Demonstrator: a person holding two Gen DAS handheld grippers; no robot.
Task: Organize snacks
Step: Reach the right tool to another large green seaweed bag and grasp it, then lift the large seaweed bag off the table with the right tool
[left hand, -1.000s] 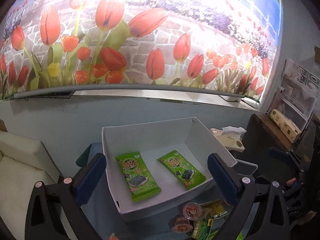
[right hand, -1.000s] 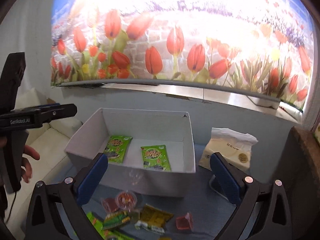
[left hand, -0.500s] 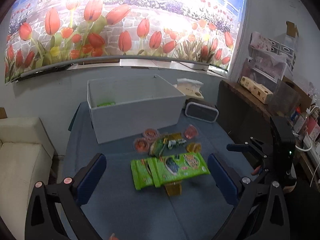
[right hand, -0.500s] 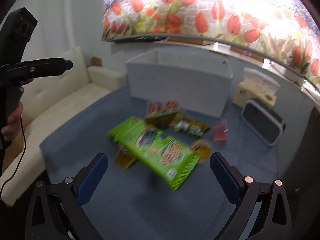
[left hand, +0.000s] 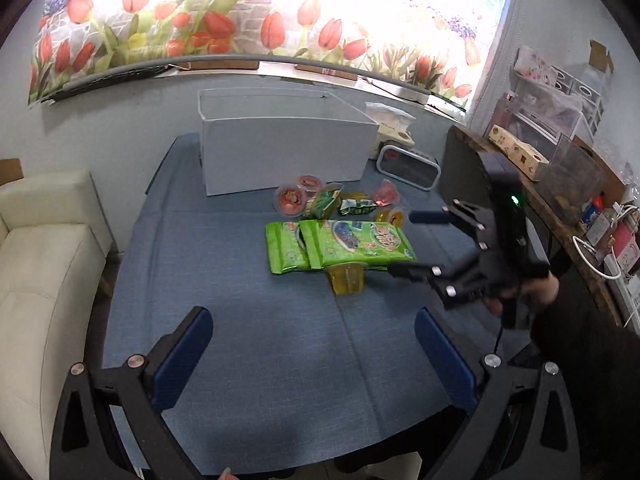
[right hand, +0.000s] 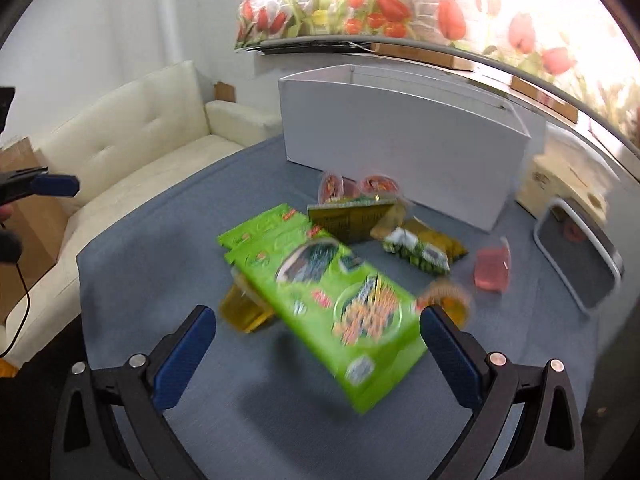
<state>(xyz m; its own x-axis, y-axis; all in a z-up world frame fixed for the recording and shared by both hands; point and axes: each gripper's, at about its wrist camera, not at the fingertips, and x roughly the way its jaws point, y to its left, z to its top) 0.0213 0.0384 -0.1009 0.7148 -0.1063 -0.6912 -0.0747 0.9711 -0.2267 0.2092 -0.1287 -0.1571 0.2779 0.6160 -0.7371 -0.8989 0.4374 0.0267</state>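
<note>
We note the top green snack packet point(left hand: 358, 242) lying flat near the middle of the blue table point(left hand: 240, 320), its long axis running left to right in the left wrist view, overlapping a second green packet point(left hand: 284, 250) on its left. In the right wrist view the same top packet point(right hand: 340, 304) runs diagonally from far left to near right, blurred, its near-right end pointing between our right gripper point(right hand: 318, 344) pads. A yellow jelly cup point(left hand: 347, 278) sits under the packets' near edge. Small cups and sachets (red-lidded cups, a pink jelly, olive-green sachets) cluster between the packets and the white box point(left hand: 280, 152) at the far side; the box's inside is hidden from here. Right gripper: jaws spread wide, holding nothing; whether the right pad touches the packet we cannot tell. Left gripper point(left hand: 314, 354): jaws likewise wide apart, empty, over bare cloth nearer than the pile. A cream sofa point(right hand: 132, 140) stands left of the table.
</note>
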